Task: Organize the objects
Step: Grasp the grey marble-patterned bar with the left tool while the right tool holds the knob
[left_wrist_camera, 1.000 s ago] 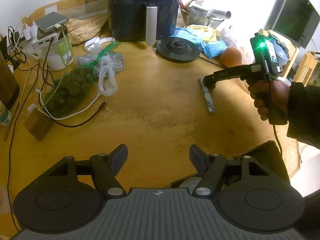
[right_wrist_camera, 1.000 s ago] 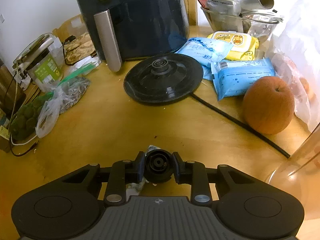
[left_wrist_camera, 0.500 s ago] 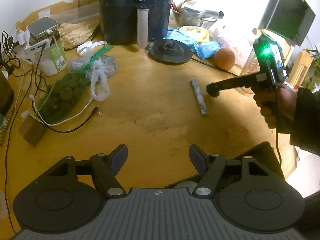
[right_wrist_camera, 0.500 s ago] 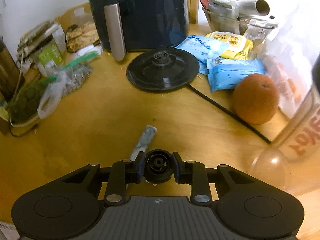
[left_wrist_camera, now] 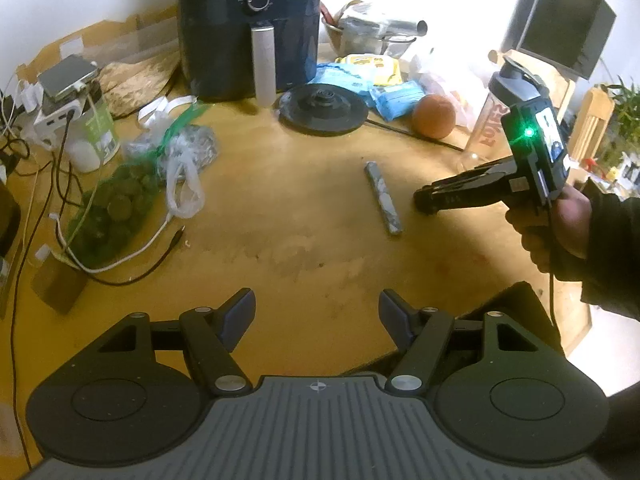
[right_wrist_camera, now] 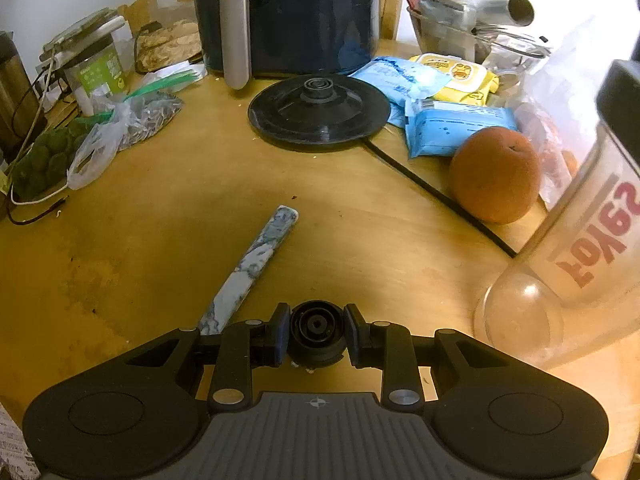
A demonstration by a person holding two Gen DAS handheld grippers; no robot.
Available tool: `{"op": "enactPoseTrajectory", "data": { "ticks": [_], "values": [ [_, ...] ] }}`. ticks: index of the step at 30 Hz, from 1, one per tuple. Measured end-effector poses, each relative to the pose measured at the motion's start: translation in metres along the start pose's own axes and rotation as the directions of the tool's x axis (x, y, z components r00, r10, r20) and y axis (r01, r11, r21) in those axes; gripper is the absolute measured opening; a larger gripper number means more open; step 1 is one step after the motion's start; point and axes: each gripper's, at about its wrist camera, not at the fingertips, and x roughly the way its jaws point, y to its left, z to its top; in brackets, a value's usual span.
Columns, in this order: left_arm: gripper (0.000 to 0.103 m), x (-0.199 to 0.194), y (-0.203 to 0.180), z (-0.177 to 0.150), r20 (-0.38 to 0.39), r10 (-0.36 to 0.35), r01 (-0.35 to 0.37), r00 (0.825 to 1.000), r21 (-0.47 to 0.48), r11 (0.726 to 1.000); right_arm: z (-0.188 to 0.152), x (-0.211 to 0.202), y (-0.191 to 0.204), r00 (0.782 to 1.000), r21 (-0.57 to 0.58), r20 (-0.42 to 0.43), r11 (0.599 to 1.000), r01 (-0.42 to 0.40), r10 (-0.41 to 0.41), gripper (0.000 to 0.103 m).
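Wooden table (left_wrist_camera: 304,216), cluttered along the back edge. Biggest item is the dark air fryer (left_wrist_camera: 248,28) at the rear, silver handle facing out. In front of it sits the black round kettle base (right_wrist_camera: 318,114), its cord running right, past the orange (right_wrist_camera: 495,174). Clear bottle (right_wrist_camera: 576,264) with red lettering stands at the right edge, close to the orange. Blue wipes packs (right_wrist_camera: 456,128) and a yellow pack (right_wrist_camera: 456,78) lie behind the orange, touching the kettle base's far side. Left side: green bag of round produce (left_wrist_camera: 112,208), a white plastic bag (left_wrist_camera: 184,184) beside it, cables looping around both.

Right gripper (right_wrist_camera: 316,332): fingers closed on a small black round cap (right_wrist_camera: 317,330), clamped from both sides, held just above the table surface. Seen from the left wrist view, the right gripper (left_wrist_camera: 430,200) is carried in the person's hand (left_wrist_camera: 560,224), green LED lit on its body.

Left gripper (left_wrist_camera: 316,312): fingers spread wide, nothing between them, hovering over the near table edge.

Marbled blue-white stick (right_wrist_camera: 252,268) lies flat on bare wood mid-table, near end just beside the right gripper's left finger, far end angled toward the kettle base. Not touching the cap.
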Motion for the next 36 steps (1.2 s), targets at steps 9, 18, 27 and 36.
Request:
{"op": "enactPoseTrajectory", "data": {
  "ticks": [9, 18, 27, 36],
  "values": [
    [0.068, 0.009, -0.009, 0.012, 0.008, -0.017, 0.016, 1.0, 0.043, 0.999, -0.007, -0.029, -0.007, 1.0, 0.034, 0.023, 0.999, -0.002, 0.001, 0.031],
    [0.068, 0.027, -0.025, 0.028, 0.01, -0.056, 0.055, 0.998, 0.099, 0.994, -0.022, -0.067, -0.014, 0.999, 0.096, 0.04, 0.995, -0.008, 0.004, 0.031],
    [0.068, 0.053, -0.039, 0.045, -0.001, -0.086, 0.085, 0.996, 0.114, 0.99, -0.049, -0.098, -0.02, 0.999, 0.205, 0.037, 0.979, -0.019, 0.012, 0.031],
    [0.068, 0.078, -0.055, 0.059, -0.008, -0.08, 0.08, 0.997, 0.17, 0.982, -0.057, -0.119, -0.03, 0.998, 0.269, 0.063, 0.963, -0.007, -0.01, 0.031]
  ]
}}
